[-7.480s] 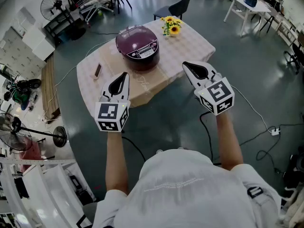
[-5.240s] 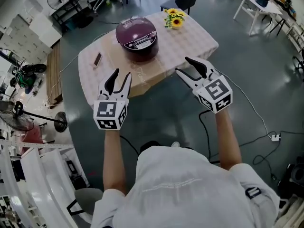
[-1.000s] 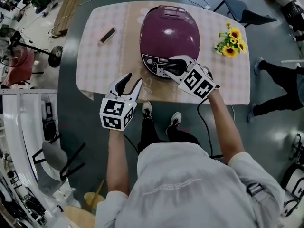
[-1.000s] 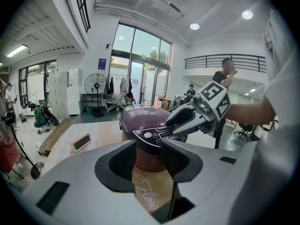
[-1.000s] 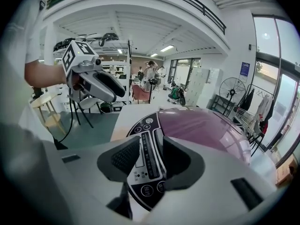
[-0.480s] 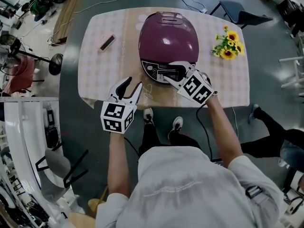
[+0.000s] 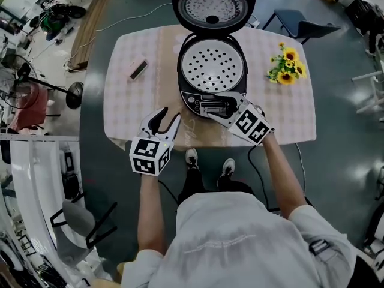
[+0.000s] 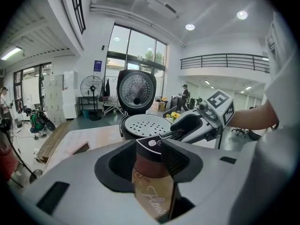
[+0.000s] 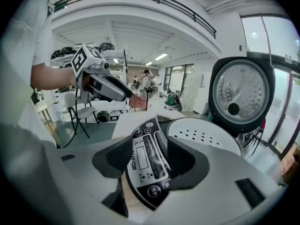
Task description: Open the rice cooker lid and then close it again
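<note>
The purple rice cooker [image 7: 211, 71] stands on the table with its lid [image 7: 213, 5] swung up and back, and the perforated inner plate [image 9: 201, 135] shows. My right gripper [image 7: 219, 105] is at the cooker's front, its jaws opening on either side of the control panel [image 9: 145, 165] without pressing on it. My left gripper [image 7: 168, 116] hovers over the table's front edge, left of the cooker, open and holding nothing. In the left gripper view the raised lid [image 8: 136, 90] and the right gripper [image 8: 197, 125] lie ahead.
The oval table [image 7: 129, 107] has a checked cloth. A small dark flat object [image 7: 139, 69] lies at its left and a bunch of sunflowers [image 7: 287, 65] at its right. A chair [image 7: 303, 23] stands behind the table, and a cable runs off the far side.
The cooker's lid, down half a second ago, now stands upright and open. My right gripper's jaws have widened at the front panel. The left gripper has hardly moved.
</note>
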Available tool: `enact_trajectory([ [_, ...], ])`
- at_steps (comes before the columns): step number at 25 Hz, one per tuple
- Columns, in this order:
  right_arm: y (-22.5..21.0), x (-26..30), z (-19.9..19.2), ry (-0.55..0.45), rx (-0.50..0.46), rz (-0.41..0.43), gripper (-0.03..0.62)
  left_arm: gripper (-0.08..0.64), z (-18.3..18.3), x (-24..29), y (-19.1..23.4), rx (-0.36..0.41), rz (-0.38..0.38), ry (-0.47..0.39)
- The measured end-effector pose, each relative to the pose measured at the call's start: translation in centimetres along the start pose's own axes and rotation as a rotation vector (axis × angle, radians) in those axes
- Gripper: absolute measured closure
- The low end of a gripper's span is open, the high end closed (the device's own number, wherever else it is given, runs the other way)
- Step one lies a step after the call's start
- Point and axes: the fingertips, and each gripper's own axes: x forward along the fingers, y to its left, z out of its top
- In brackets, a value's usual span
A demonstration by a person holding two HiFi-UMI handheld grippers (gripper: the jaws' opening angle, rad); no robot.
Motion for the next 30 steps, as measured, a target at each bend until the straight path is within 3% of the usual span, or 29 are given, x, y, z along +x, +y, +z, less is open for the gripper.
enact_trajectory([
  [8,-2.7,-1.8,-0.3,-0.059,0.104,-0.073,0.370,0.383,2.1,1.1,0.1,0.044,-0.024,-0.018],
  [17,-10.2,-10.8,3.4,-0.269,0.258,-0.409,0.390,0.383,7.5,2.0,0.5,0.127,-0.017,-0.097],
  [21,-12.1,-14.9,4.7,-0.333,0.266,-0.513,0.393,0.383,10.0,2.5,0.3,0.168,-0.021,-0.140],
  [30,-12.3,-19.4,5.9,-0.306,0.185,-0.612,0.391,0.383,14.8,2.2,-0.2,0.220,-0.030,-0.235],
])
